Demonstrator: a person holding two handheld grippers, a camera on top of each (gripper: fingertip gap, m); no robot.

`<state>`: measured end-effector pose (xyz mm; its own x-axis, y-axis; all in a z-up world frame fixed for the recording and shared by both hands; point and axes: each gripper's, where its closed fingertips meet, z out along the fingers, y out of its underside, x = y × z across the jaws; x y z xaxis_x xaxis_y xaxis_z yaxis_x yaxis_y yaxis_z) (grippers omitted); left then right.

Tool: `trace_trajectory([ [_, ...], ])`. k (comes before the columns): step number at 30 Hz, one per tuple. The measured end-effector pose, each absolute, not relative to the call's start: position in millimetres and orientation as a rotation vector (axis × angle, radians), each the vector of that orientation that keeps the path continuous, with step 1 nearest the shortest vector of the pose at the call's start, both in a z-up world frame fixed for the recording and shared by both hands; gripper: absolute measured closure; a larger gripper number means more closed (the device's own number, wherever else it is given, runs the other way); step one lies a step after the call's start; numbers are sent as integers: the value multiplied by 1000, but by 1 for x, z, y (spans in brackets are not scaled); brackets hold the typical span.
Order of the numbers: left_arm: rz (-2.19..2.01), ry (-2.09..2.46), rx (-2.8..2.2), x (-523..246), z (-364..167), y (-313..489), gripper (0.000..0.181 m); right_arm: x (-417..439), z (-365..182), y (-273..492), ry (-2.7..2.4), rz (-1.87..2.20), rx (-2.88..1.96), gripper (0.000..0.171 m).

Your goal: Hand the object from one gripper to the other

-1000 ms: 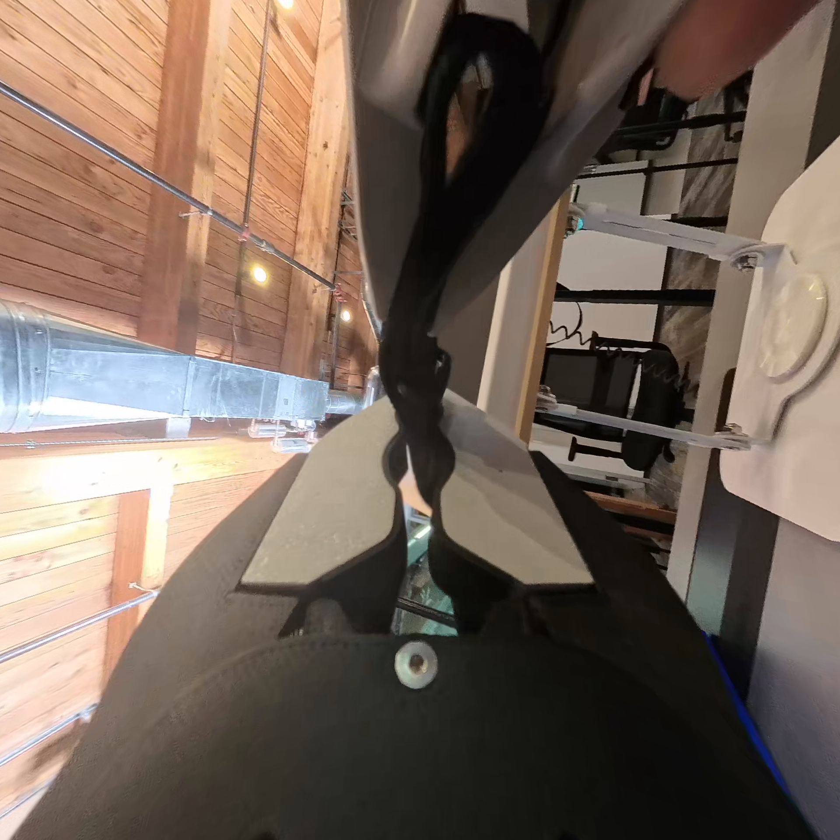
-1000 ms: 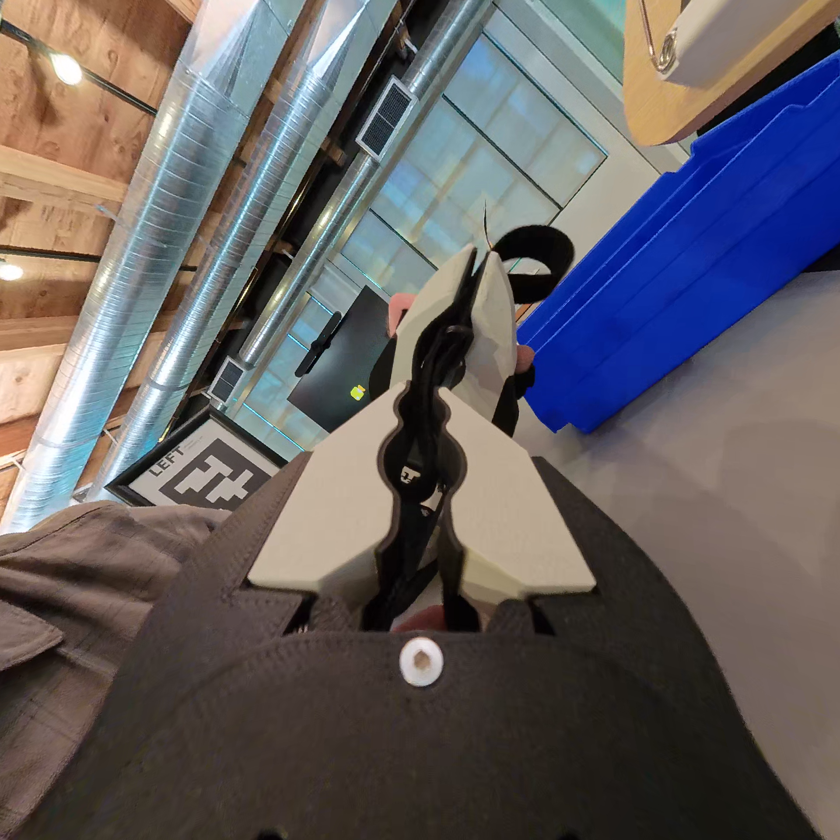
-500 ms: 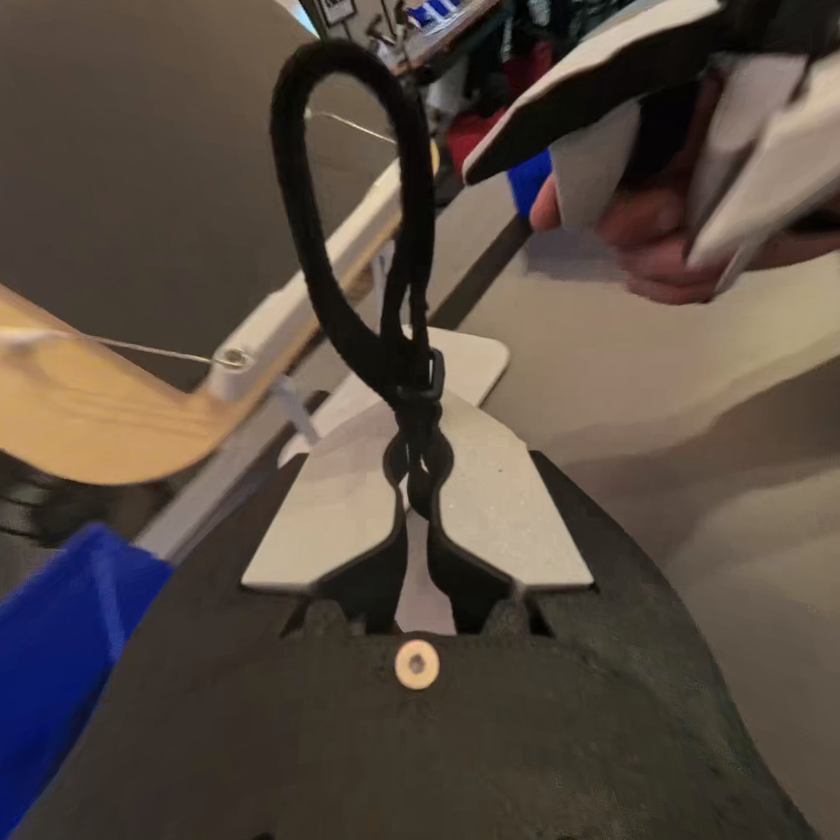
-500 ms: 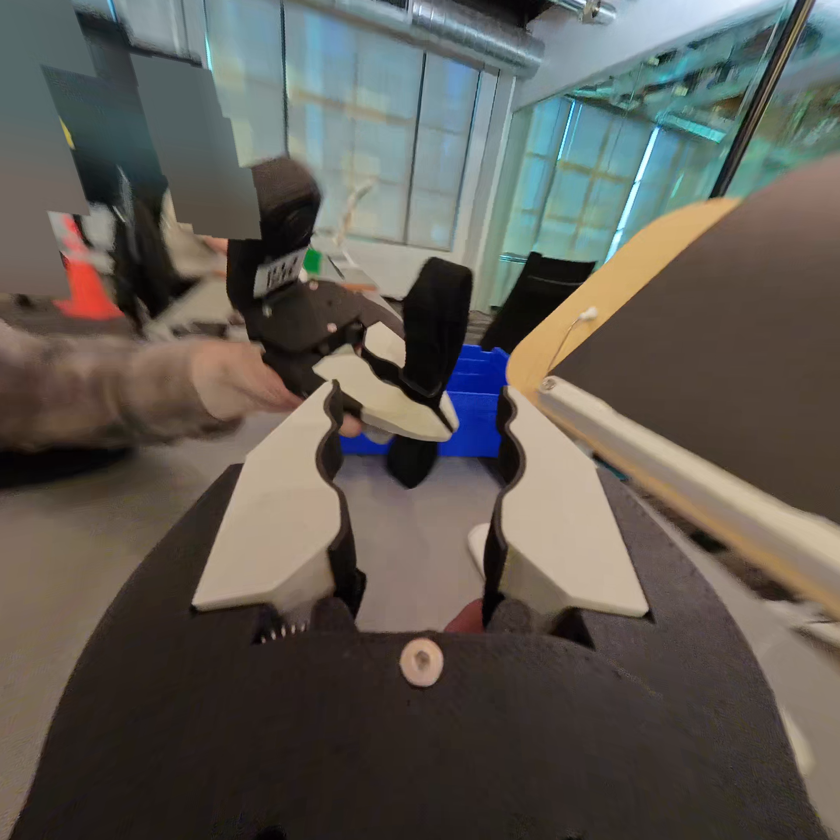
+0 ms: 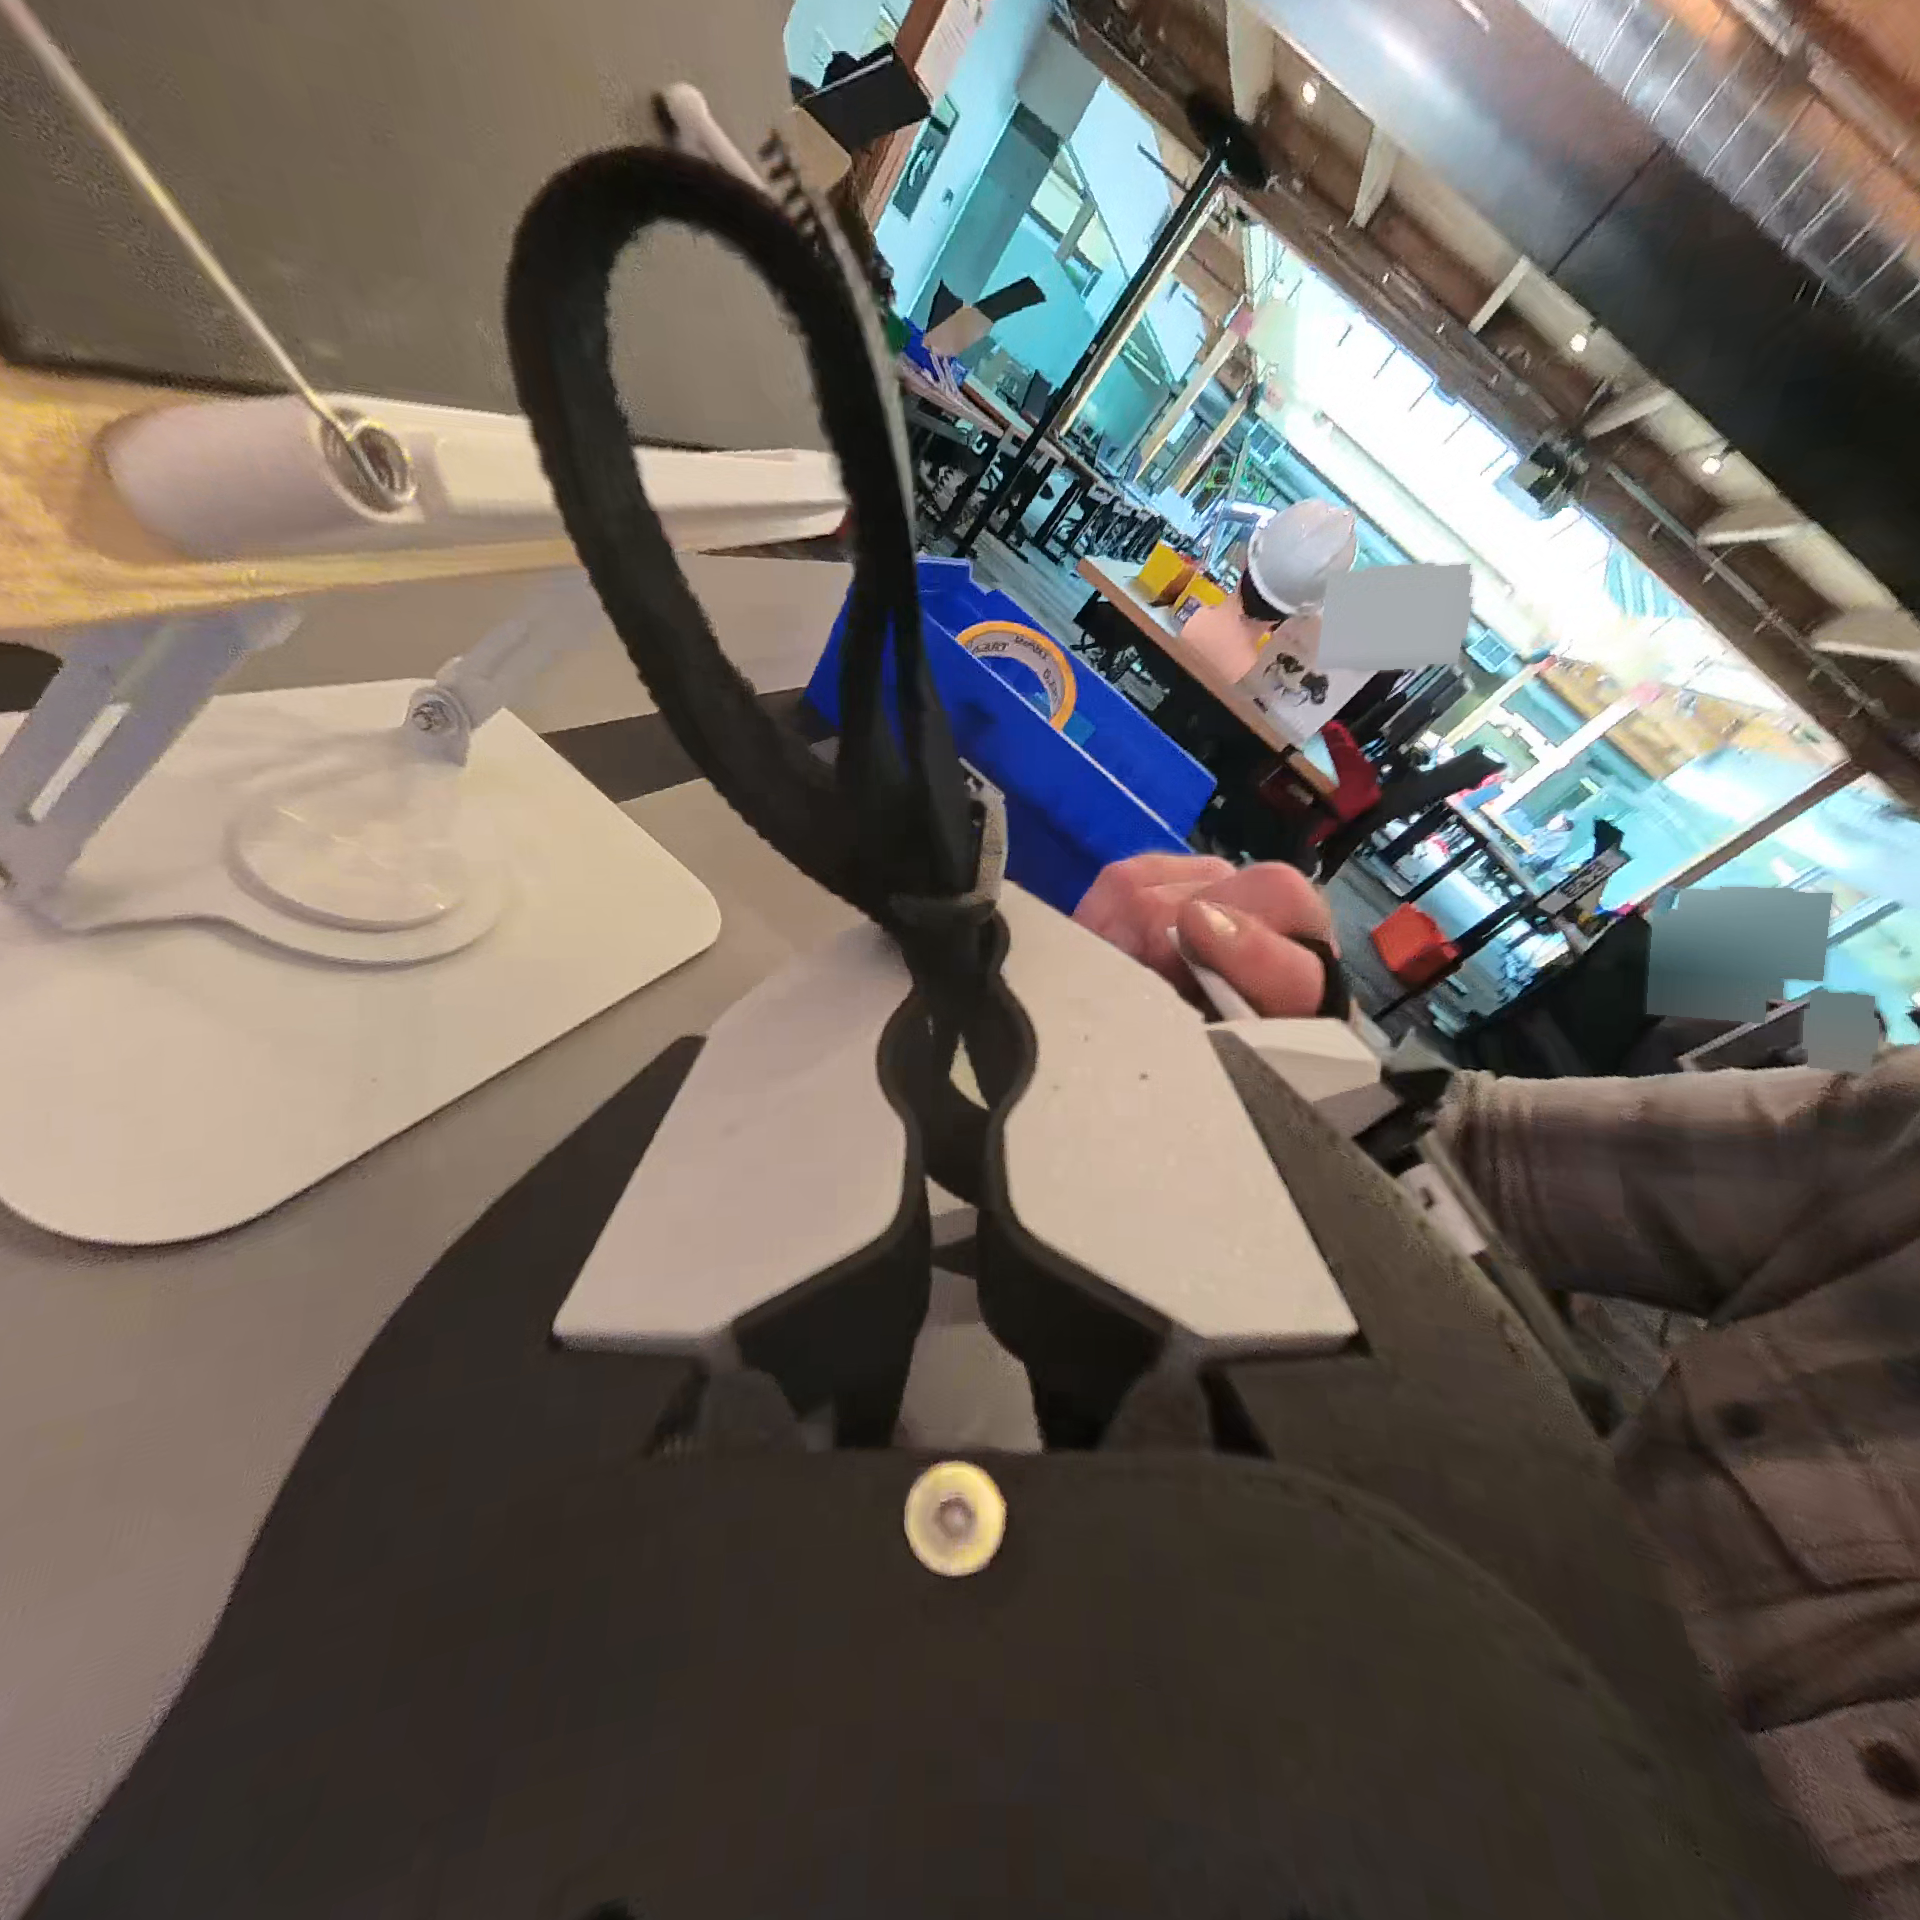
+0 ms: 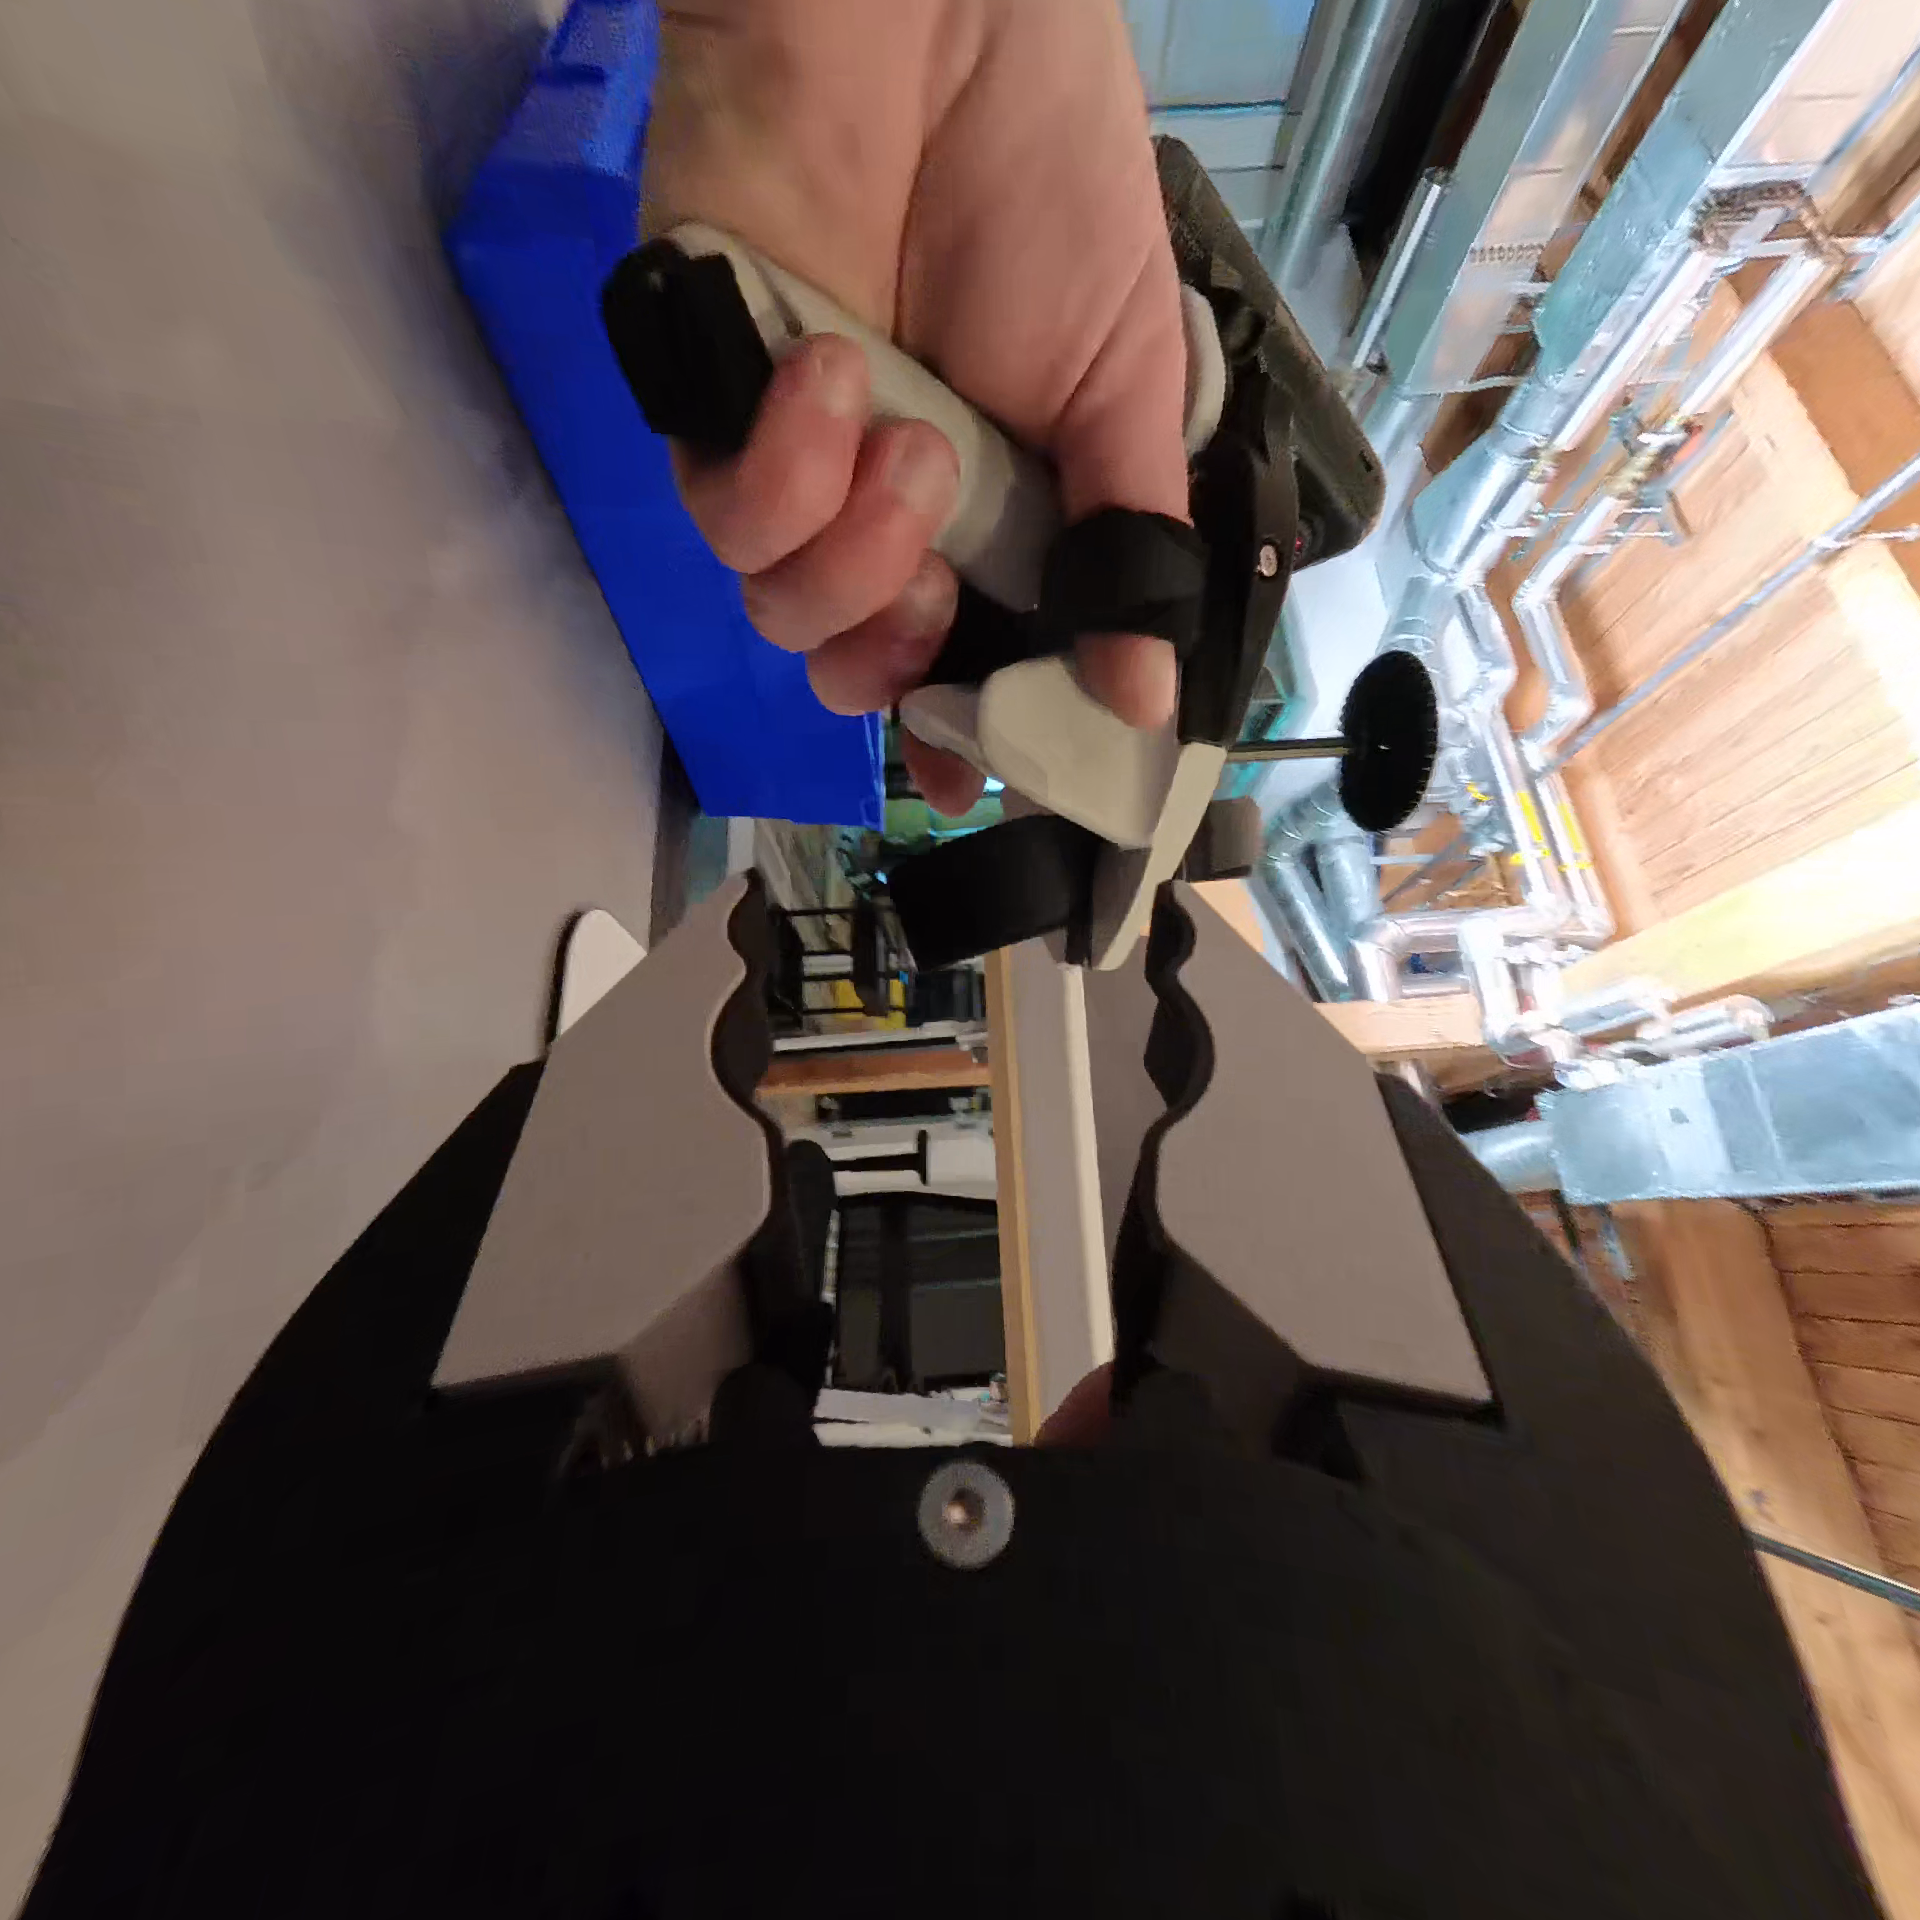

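The object is a black strap loop (image 5: pixel 582 416). My left gripper (image 5: pixel 956 940) is shut on its lower end, and the loop stands up from the fingertips. In the right wrist view my right gripper (image 6: pixel 961 925) is open and holds nothing. A hand (image 6: pixel 935 312) holds the left gripper just beyond it, with that gripper's fingers (image 6: pixel 1049 748) pointing down toward my right fingertips. The strap (image 6: pixel 987 904) shows there as a dark band just past the open jaws, not touching them.
A blue bin (image 5: pixel 1049 800) stands on the grey table (image 5: pixel 156 1403) behind the grippers and also shows in the right wrist view (image 6: pixel 582 416). A white stand base (image 5: pixel 312 987) with a wooden panel (image 5: pixel 62 520) is at the left. A sleeved arm (image 5: pixel 1662 1195) is at the right.
One second ago both grippers were shut on the strap. The right gripper has opened and let go; the left still holds it. Both views have swung round.
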<state>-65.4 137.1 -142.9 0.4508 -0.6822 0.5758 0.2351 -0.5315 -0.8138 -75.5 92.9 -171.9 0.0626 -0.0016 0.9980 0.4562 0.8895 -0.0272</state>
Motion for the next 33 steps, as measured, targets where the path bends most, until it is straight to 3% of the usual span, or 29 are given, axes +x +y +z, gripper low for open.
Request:
trace_trajectory([
  [7,-1337,331,-1789,-53,-147,132,178,-74,-169,100,-1406,-464,-342,126],
  [13,-1356,342,-1787,-43,-148,126,178,-71,-165,104,-1372,-450,-365,170],
  [15,-1299,352,-1769,-46,-147,130,174,-68,-161,105,-1374,-401,-409,170],
  [18,-1173,350,-1700,-64,-136,141,144,-60,-155,117,-1397,-314,-518,170],
  [21,-924,422,-1634,-85,-122,149,128,-50,-149,130,-1424,-157,-676,171],
  [27,-113,926,-1365,-73,-114,132,120,-37,-139,125,-1505,287,-983,170],
  [33,-39,1147,-1314,-33,-138,110,115,-30,-137,113,-1559,511,-1114,171],
])
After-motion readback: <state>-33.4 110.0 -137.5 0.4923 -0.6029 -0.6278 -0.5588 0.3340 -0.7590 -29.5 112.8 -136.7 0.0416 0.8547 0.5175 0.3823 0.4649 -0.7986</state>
